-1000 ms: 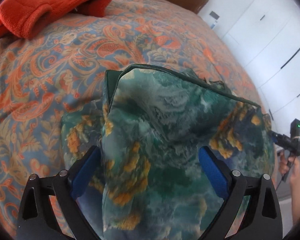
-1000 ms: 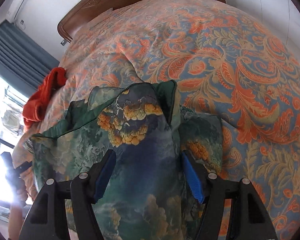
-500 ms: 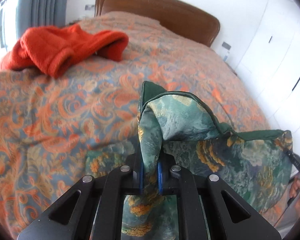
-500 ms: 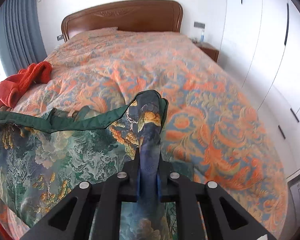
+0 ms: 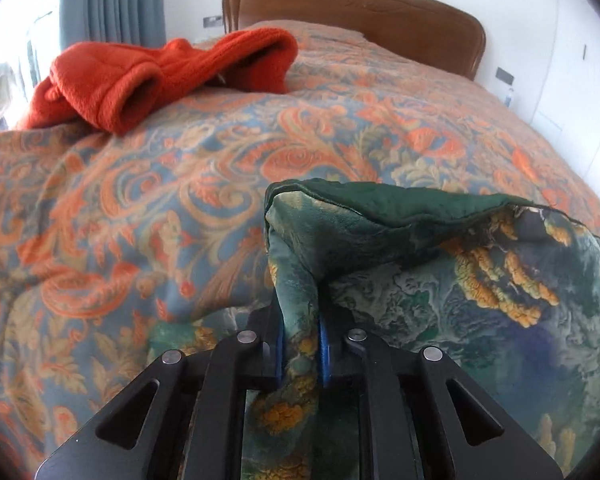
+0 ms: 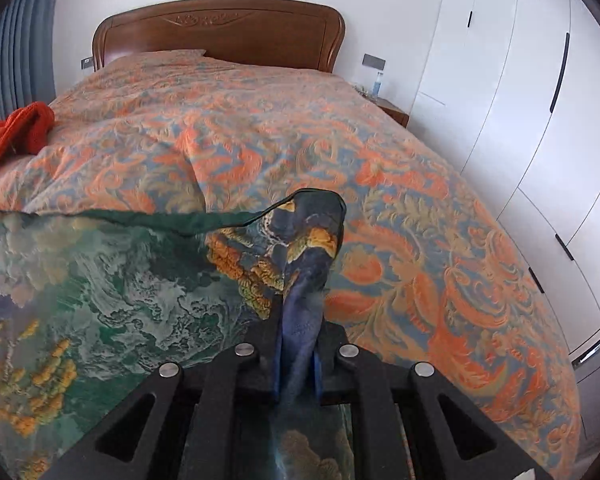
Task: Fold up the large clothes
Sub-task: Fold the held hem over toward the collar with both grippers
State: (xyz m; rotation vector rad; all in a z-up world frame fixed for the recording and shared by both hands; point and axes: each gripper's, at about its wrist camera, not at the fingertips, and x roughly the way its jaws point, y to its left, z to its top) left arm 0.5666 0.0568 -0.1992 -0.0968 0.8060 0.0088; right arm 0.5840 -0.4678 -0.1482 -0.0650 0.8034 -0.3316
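Note:
A large green garment [image 5: 480, 304] with a yellow, blue and white landscape print and a dark green hem hangs stretched between my two grippers, above the foot of the bed. My left gripper [image 5: 300, 344] is shut on its left corner, which stands up bunched between the blue pads. My right gripper [image 6: 298, 344] is shut on its right corner; the garment [image 6: 100, 300] spreads away to the left in the right wrist view. The lower part of the garment is hidden under the grippers.
The bed carries an orange and blue paisley quilt [image 6: 260, 140]. A crumpled orange fleece garment [image 5: 160, 72] lies at the bed's left side, also in the right wrist view [image 6: 16, 132]. A wooden headboard [image 6: 220, 32] stands at the far end. White wardrobe doors [image 6: 540, 100] line the right.
Both grippers were open around the garment's corners a second ago, then shut on them. Since then they have lifted the garment, and its top edge is drawn out between them.

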